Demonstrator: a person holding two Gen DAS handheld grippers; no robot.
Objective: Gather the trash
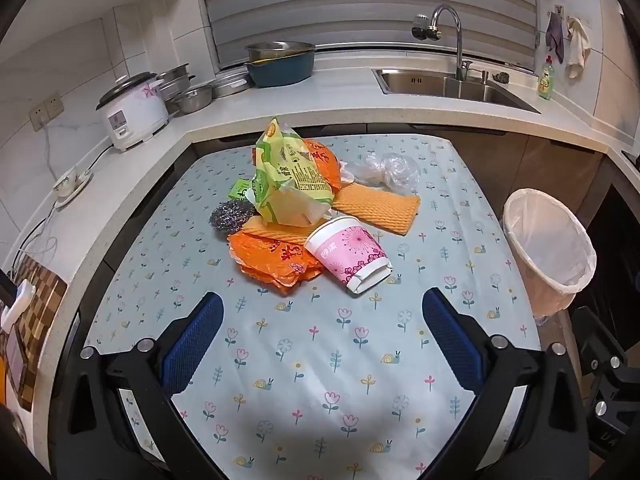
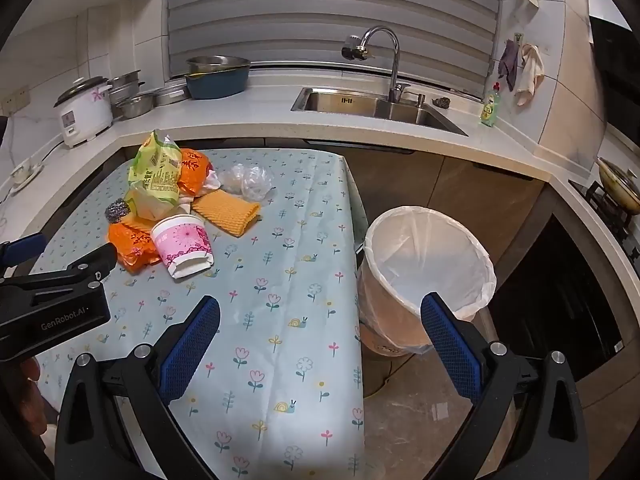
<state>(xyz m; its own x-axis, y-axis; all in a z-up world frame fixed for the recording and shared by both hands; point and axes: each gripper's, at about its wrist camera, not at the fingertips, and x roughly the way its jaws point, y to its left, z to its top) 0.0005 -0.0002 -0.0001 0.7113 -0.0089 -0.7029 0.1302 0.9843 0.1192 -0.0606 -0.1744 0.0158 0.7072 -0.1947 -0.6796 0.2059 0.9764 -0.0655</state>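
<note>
Left wrist view: left claw [image 1: 322,344] w/ jaws wide apart, nothing between them, hovering over bare table [image 1: 320,400] in lower frame. Trash pile sits at frame centre, straight ahead of the claw along its pointing axis. Nearest item: pink cup [image 1: 349,254], lying on its side, long axis running upper left to lower right, crushed base toward the claw, rim touching the orange bag [image 1: 272,258]. Behind it: green bag [image 1: 290,176], scourer [image 1: 231,218], orange cloth [image 1: 378,206], clear plastic [image 1: 390,170]. Bin [image 1: 548,252] at right edge, beside the table, lined, looks empty.

Right wrist view: right claw [image 2: 320,344] also spread apart and empty, straddling table edge and bin [image 2: 430,264]; cup [image 2: 184,246] lies up-left of it, well apart. Left claw [image 2: 60,256] enters at left edge, just beside the pile.

Judgement: left claw is nearer and squarely aligned w/ the cup; a grip across its short axis would need some wrist turn. Right claw is better placed for the bin.
</note>
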